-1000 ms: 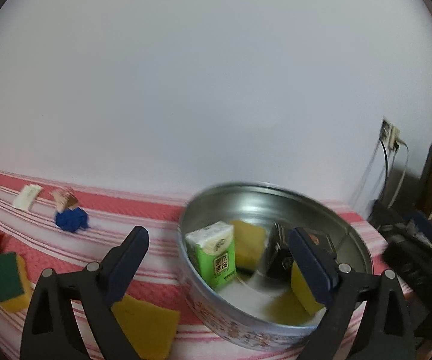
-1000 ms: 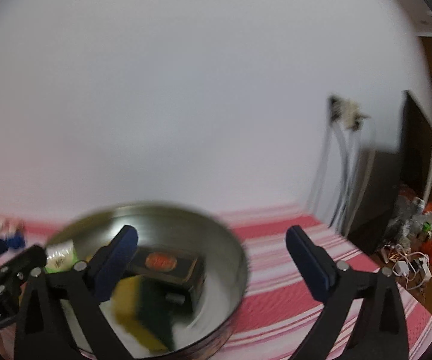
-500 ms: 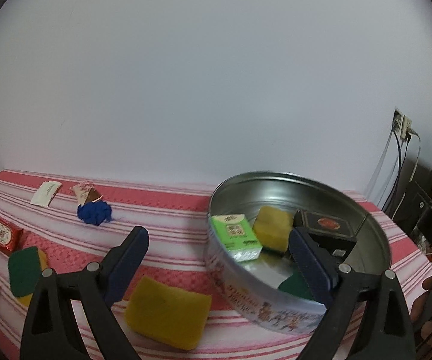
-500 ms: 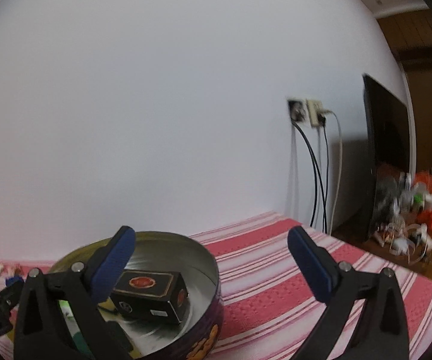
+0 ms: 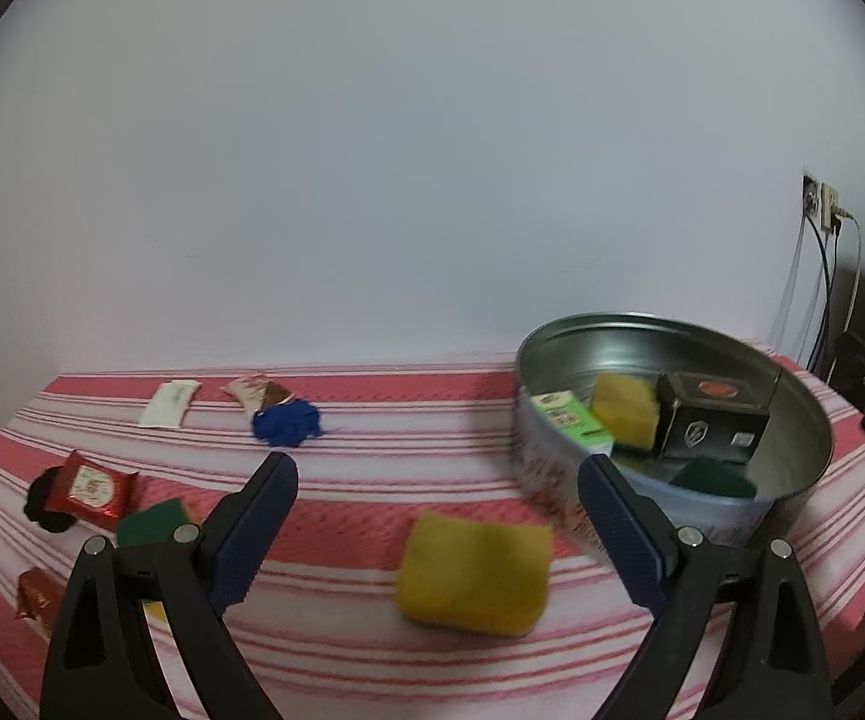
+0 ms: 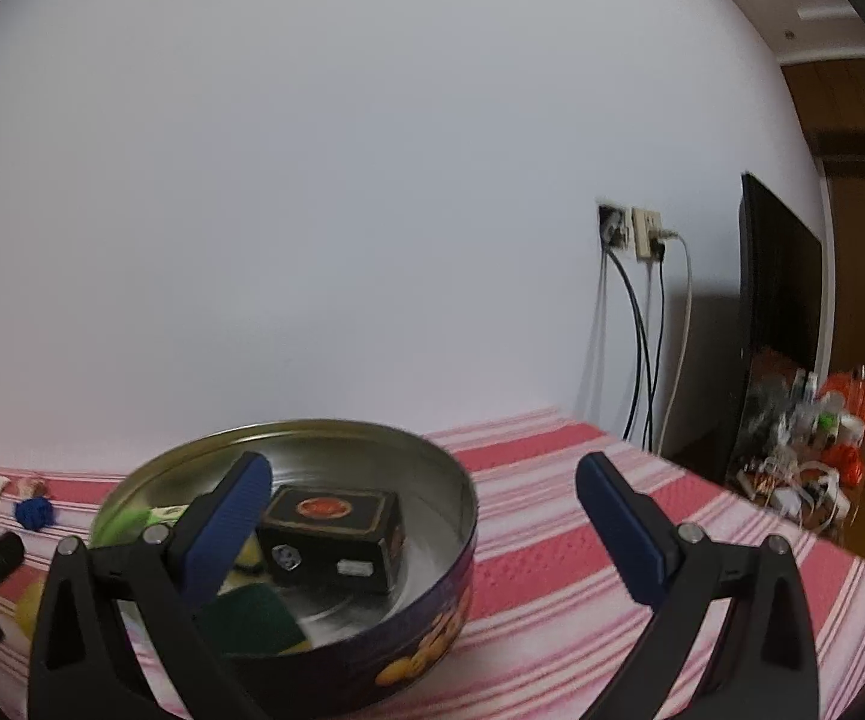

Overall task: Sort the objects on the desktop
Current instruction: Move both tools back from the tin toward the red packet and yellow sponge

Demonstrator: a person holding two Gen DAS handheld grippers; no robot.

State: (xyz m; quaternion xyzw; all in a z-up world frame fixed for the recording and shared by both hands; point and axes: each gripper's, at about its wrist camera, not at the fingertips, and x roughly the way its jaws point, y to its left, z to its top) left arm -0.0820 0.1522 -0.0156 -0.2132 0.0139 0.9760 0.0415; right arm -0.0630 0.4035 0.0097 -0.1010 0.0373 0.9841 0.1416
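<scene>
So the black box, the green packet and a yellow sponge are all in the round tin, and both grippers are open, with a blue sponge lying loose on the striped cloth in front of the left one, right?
Nearly. The loose sponge on the striped cloth is yellow, not blue, as the left wrist view shows. The rest stands: black box, green packet and yellow sponge are in the round tin, and the left gripper and right gripper are open.

The yellow sponge (image 5: 474, 575) on the bench is blurred, its edges smeared. A green-topped sponge (image 5: 153, 523) sits partly hidden behind the left gripper's (image 5: 437, 525) arm. In the round tin (image 6: 432, 612), a green packet (image 6: 132, 521) and a dark green sponge (image 6: 252, 618) are partly hidden by the right gripper (image 6: 423, 516). Print on the black box (image 6: 336, 531) is too small to read.
</scene>
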